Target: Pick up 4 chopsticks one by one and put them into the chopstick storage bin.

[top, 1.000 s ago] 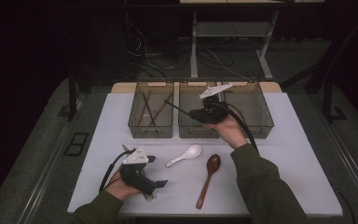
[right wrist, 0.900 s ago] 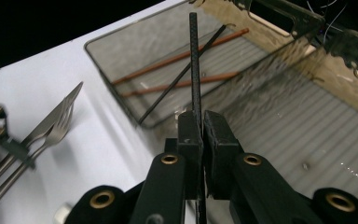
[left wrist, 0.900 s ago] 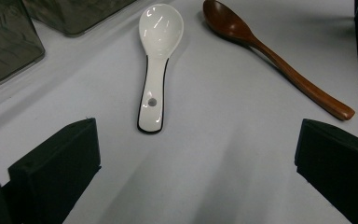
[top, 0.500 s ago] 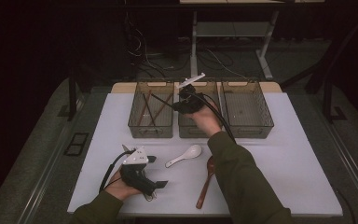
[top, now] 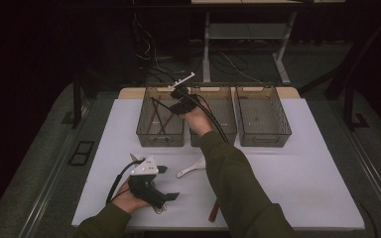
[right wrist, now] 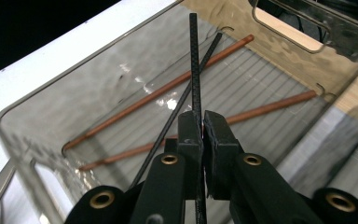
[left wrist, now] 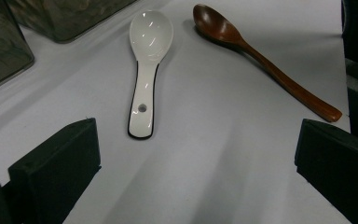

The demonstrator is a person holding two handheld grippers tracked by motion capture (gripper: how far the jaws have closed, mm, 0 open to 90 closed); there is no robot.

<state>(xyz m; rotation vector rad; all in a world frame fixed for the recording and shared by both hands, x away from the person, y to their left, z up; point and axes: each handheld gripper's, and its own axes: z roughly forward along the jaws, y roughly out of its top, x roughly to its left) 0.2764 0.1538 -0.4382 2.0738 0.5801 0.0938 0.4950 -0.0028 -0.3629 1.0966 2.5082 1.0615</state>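
My right gripper (right wrist: pixel 202 122) is shut on a thin black chopstick (right wrist: pixel 194 60) that points down into the left clear bin (right wrist: pixel 51 112). In that bin lie another black chopstick (right wrist: pixel 179 107) and two brown ones (right wrist: pixel 158 93). In the high view the right gripper (top: pixel 175 108) hovers over the left bin (top: pixel 159 141). My left gripper (top: pixel 167 183) rests on the white table near its front edge, open and holding nothing. Ahead of its jaws (left wrist: pixel 196 154) lie a white ceramic spoon (left wrist: pixel 142 79) and a brown wooden spoon (left wrist: pixel 261 56).
Three clear bins stand in a row at the back of the table; the middle one (top: pixel 228 140) and the right one (top: pixel 263 140) are beside the left. The right forearm hides part of the wooden spoon (top: pixel 212 214). The white spoon (top: pixel 192 168) lies mid-table.
The right hand has carried the black chopstick leftward from over the middle bin to over the left bin. The left hand has stayed in place.
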